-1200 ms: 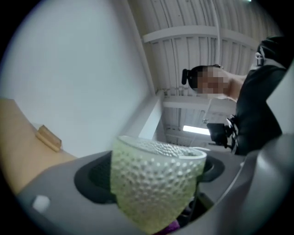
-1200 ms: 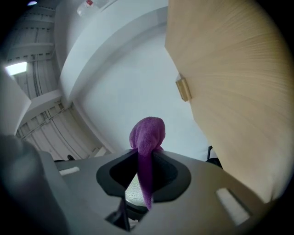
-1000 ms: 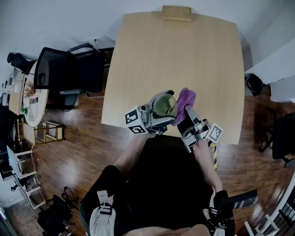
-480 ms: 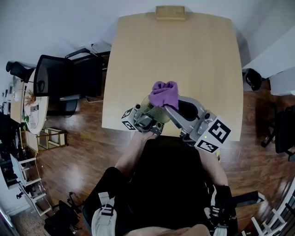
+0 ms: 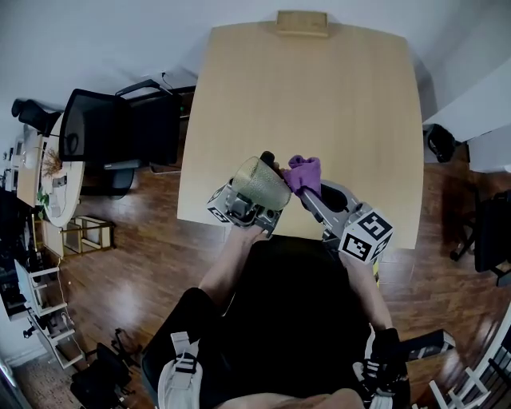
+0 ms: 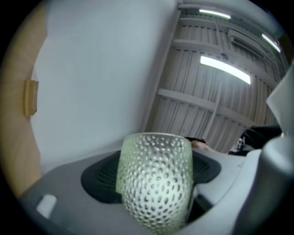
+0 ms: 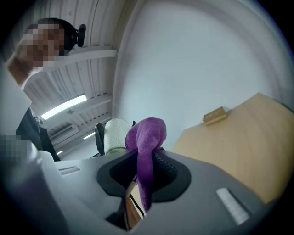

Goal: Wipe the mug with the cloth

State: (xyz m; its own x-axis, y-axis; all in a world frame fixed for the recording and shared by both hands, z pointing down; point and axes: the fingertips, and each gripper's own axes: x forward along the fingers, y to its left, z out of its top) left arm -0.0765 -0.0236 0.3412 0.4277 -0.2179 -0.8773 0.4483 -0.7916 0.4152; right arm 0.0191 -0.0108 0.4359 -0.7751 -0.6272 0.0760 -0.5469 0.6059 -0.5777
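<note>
The left gripper (image 6: 154,180) has its jaws spread wide and pressed against either side of a pale green dimpled mug (image 5: 260,184). In the left gripper view the mug fills the gap between the dark pads, its base is lost behind the grey jaw body, and no handle can be made out. The right gripper (image 7: 145,168) pinches a purple cloth (image 7: 146,137). A bunched fold stands up past the jaw tips, while the lower end of the cloth vanishes into the slot between the pads. From the head view, both grippers are held up over the near edge of the light wooden table (image 5: 319,104), with the mug tilted and the cloth just beside its rim. Whether the two touch cannot be told. In the right gripper view the cloth covers part of the mug behind it. A small wooden block (image 5: 302,21) sits at the table's far edge, cut off in part by the frame. A black office chair (image 5: 104,128) stands well apart on the left.
</note>
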